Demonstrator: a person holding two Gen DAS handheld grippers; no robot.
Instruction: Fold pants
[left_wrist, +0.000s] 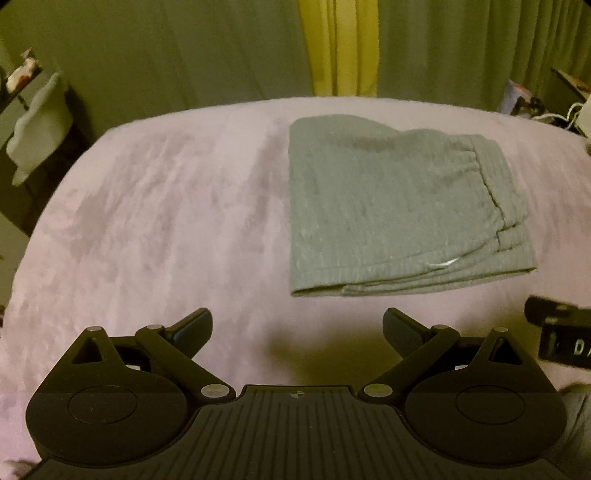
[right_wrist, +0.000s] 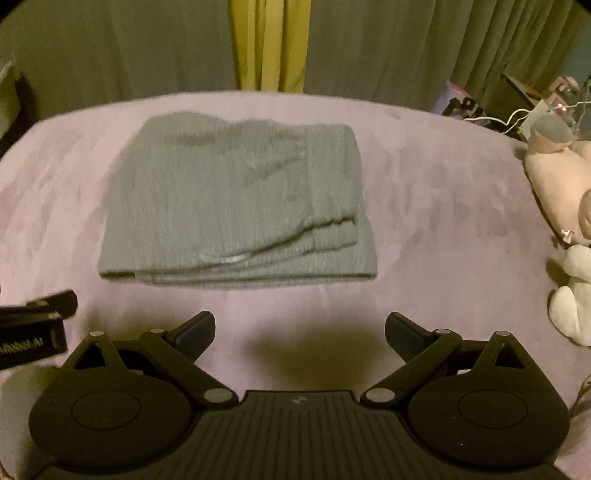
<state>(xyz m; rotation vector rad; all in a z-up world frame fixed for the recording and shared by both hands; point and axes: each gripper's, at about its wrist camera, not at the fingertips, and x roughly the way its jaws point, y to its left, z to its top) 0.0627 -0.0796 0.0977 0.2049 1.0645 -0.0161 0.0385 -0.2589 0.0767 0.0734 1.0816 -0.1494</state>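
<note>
Nearest, left gripper (left_wrist: 297, 325) spread wide, nothing between its fingers, poised over the pale purple blanket (left_wrist: 155, 221). Beside it, right gripper (right_wrist: 300, 326) likewise gaping and empty. Just beyond both, clear of the fingertips, grey pants (right_wrist: 236, 206) folded into a neat rectangle, flat on the blanket, layered edges facing the grippers. Off to the right edge, plush toys (right_wrist: 565, 206). Farthest back, green curtains (right_wrist: 369, 48) with a yellow strip (right_wrist: 269, 44).
</note>
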